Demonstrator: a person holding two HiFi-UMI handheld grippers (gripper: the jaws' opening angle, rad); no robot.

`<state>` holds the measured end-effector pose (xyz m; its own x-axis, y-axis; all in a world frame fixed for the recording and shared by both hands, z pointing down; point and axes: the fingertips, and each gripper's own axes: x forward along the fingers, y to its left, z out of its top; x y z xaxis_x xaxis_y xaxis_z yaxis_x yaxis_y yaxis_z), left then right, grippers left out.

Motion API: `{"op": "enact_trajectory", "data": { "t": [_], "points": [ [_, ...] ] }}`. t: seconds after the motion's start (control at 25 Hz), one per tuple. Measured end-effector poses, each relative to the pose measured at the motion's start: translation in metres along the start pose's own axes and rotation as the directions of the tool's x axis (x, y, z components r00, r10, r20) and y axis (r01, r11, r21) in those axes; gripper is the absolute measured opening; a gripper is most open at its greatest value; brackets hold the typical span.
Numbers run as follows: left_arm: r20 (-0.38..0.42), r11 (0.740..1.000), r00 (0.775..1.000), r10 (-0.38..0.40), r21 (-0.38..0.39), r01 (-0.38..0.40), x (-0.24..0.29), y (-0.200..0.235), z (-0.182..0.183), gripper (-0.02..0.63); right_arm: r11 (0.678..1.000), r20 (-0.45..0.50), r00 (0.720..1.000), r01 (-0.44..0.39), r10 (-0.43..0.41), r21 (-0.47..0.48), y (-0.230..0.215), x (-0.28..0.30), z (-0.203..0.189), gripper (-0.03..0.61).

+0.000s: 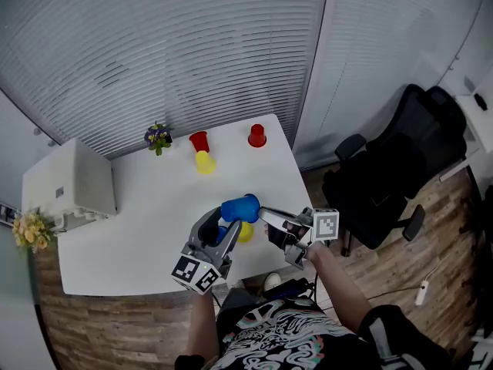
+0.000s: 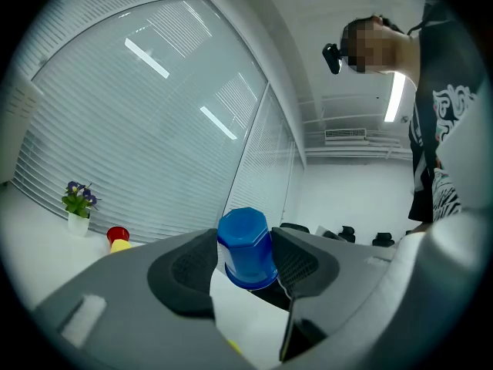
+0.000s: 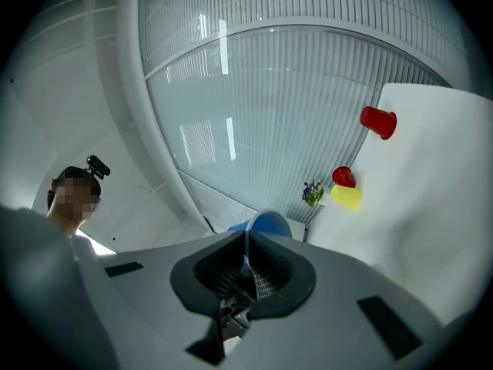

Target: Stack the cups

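— Clamping of the faceted blue plastic cup point(image 1: 240, 208) is done by which claw?
— Its rim is pinched in the closed jaws of the right gripper point(image 3: 246, 243); its sides are pressed by the wide-set pads of the left gripper point(image 2: 246, 259).
— Where is it kept?
— It is held above the near edge of the white table point(image 1: 154, 206), over a yellow plastic cup point(image 1: 246, 233). At the table's far edge a red plastic cup point(image 1: 199, 140), a far yellow cup point(image 1: 205, 163) and a second red cup point(image 1: 256, 136) are seen.
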<state>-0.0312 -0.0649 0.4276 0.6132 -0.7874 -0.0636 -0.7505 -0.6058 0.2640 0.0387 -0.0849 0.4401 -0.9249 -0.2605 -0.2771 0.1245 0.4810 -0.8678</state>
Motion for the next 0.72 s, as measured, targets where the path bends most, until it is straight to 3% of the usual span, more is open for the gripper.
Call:
{"op": "enact_trajectory", "data": {
  "t": [0.24, 0.44, 0.6, 0.72],
  "points": [
    [-0.019, 1.0, 1.0, -0.004, 0.008, 0.004, 0.012, -0.005, -0.007, 0.218, 0.991, -0.019, 0.997, 0.073, -0.075, -0.116, -0.006, -0.018, 0.003, 0.02],
    [-0.073, 0.999, 0.997, 0.038, 0.016, -0.037, 0.017, 0.008, -0.016, 0.218, 0.958, -0.025, 0.982, 0.176, -0.187, -0.227, -0.014, -0.033, 0.003, 0.095],
    [-0.181, 0.993, 0.981, 0.069, 0.104, -0.05, 0.024, 0.009, -0.034, 0.218, 0.878, 0.0, 0.952, 0.282, -0.305, -0.386, -0.014, -0.045, 0.011, 0.138],
    [-0.255, 0.985, 0.964, 0.07, 0.173, -0.025, 0.029, 0.003, -0.048, 0.218, 0.755, -0.024, 0.911, 0.326, -0.411, -0.57, -0.009, -0.04, 0.009, 0.182]
  ]
}}
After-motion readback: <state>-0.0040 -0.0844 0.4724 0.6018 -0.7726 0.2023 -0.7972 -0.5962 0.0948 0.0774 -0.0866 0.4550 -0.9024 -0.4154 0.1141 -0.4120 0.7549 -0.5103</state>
